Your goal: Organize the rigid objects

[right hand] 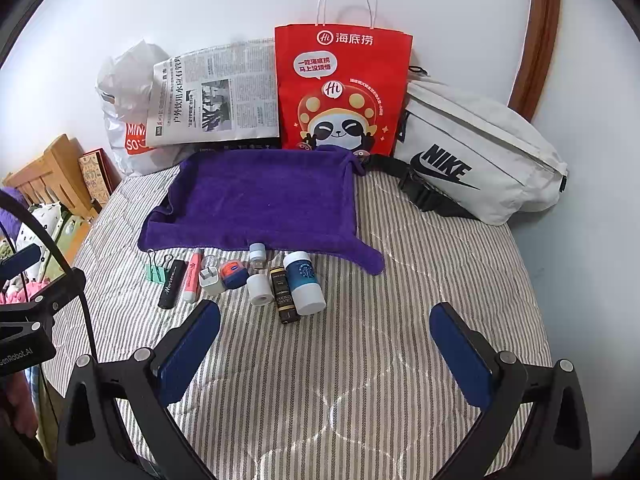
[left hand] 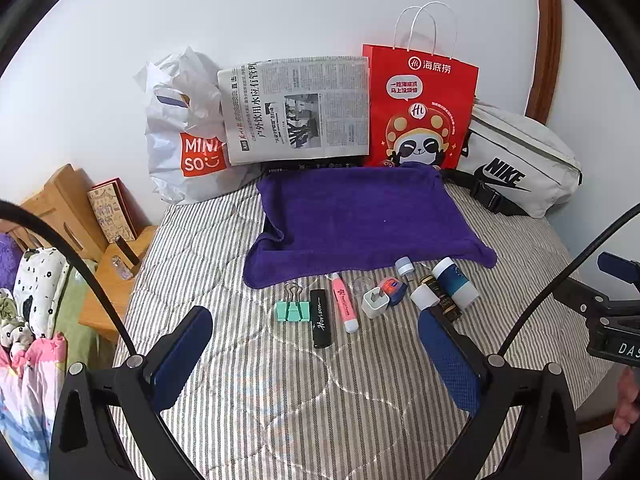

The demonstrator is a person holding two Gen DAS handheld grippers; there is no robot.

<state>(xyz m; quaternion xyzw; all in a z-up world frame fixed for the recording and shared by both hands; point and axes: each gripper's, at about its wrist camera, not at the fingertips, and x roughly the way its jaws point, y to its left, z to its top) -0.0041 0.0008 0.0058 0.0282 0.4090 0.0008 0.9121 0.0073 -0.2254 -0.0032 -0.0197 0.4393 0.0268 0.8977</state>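
Observation:
A row of small items lies on the striped bed in front of a purple towel (left hand: 360, 216) (right hand: 260, 200): a green binder clip (left hand: 293, 310) (right hand: 155, 272), a black Horizon stick (left hand: 321, 318) (right hand: 173, 284), a pink tube (left hand: 345, 308) (right hand: 192, 277), a white charger plug (left hand: 376, 303) (right hand: 211, 279), an orange-blue tin (left hand: 394, 290) (right hand: 233, 273), a white roll (left hand: 425, 297) (right hand: 260, 289), a dark box (left hand: 442, 298) (right hand: 285, 294) and a blue-white bottle (left hand: 456, 282) (right hand: 305, 283). My left gripper (left hand: 316, 356) hovers open just before them. My right gripper (right hand: 326, 344) is open, empty, to their right.
Against the wall stand a white MINISO bag (left hand: 184, 136), a newspaper (left hand: 296, 108), a red paper bag (left hand: 420, 108) and a white Nike waist bag (left hand: 516, 160). A wooden bedside shelf (left hand: 108, 264) and clothes lie left of the bed.

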